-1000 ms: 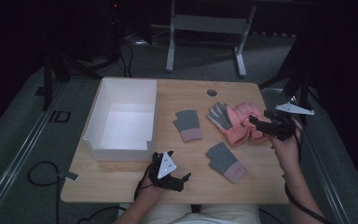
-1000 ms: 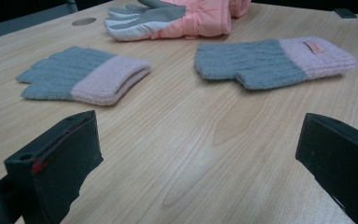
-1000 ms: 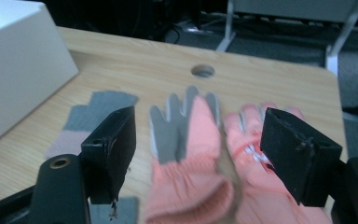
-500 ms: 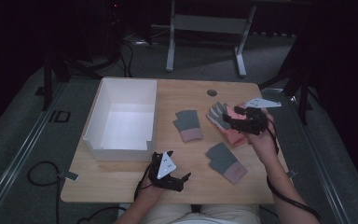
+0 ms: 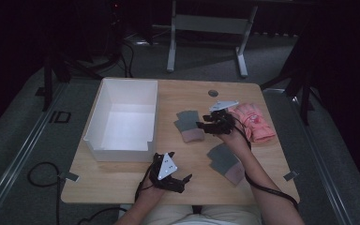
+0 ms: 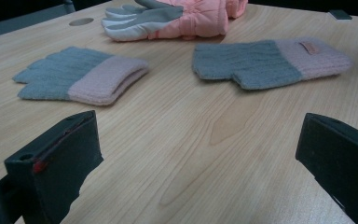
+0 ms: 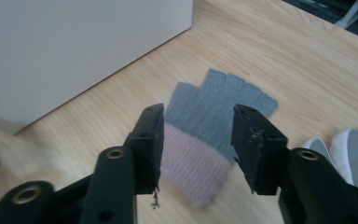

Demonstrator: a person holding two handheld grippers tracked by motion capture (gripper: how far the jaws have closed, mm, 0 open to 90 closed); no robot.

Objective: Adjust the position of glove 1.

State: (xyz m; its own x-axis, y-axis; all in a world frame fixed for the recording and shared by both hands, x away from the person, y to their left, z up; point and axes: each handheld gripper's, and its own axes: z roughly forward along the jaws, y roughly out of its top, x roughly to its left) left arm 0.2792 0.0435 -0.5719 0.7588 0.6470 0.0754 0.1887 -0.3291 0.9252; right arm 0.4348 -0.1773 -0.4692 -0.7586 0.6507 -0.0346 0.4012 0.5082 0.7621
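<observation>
Grey fingerless glove with pink cuff (image 5: 188, 124) is lying flat mid-table, just right of the white box (image 5: 122, 122), fingers pointing toward the far edge. Right gripper (image 5: 200, 125) is hovering right over its cuff end; in the right gripper view the cuff (image 7: 193, 167) is sitting between the two jaws, jaws parted, nothing pinched, contact with the glove not clear. Second grey/pink glove (image 5: 225, 159) is lying nearer the person, apart from the first. Pink padded gloves (image 5: 255, 122) are sitting at the right side of the table, just beyond the right hand (image 5: 236, 138). Left gripper (image 5: 177, 180) is resting near the front edge, jaws spread wide, holding nothing, looking across bare wood (image 6: 205, 140) at both knit gloves.
</observation>
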